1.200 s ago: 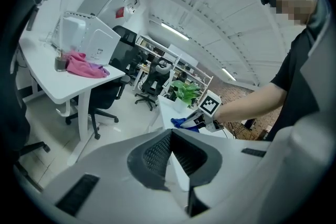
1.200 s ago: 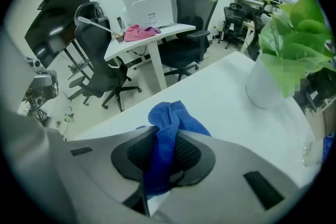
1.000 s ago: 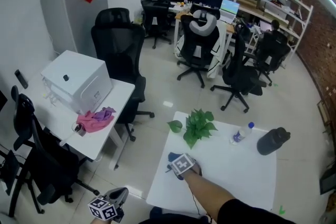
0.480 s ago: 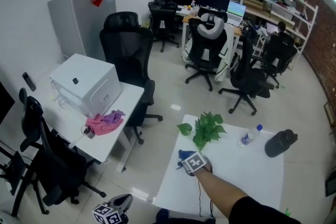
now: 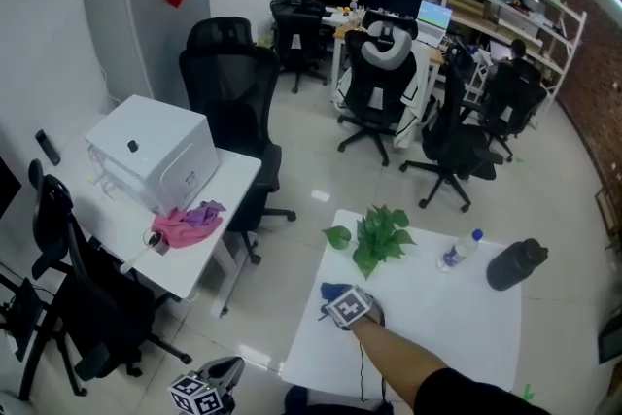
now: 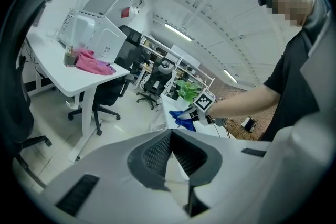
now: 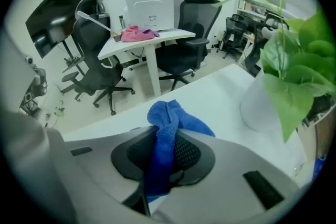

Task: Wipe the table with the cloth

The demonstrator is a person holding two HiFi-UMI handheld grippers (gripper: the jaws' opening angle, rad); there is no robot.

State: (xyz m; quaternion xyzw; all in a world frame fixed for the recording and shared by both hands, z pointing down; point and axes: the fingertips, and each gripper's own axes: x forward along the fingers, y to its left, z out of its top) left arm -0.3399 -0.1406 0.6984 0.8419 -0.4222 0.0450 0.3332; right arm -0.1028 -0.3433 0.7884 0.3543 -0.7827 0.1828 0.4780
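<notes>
A blue cloth (image 7: 169, 113) is pinched between the pads of my right gripper (image 7: 161, 136), and its loose end rests on the white table (image 7: 220, 92). In the head view the right gripper (image 5: 342, 304) presses the cloth (image 5: 331, 292) onto the table's (image 5: 437, 326) near-left part, in front of the plant. My left gripper (image 5: 222, 374) hangs low off the table's left side. Its jaws meet at the tips with nothing between them (image 6: 170, 132). From the left gripper view I also see the cloth (image 6: 181, 118) under the right gripper (image 6: 195, 113).
A potted green plant (image 5: 377, 234) stands at the table's far left edge, close to the cloth. A clear bottle (image 5: 455, 251) and a black bottle (image 5: 516, 263) lie at the far right. A second desk (image 5: 165, 238) with a white box and pink rag stands left, among office chairs.
Only the head view has shifted a little. The right gripper stays on the same part of the table with the cloth, and the left gripper stays low.
</notes>
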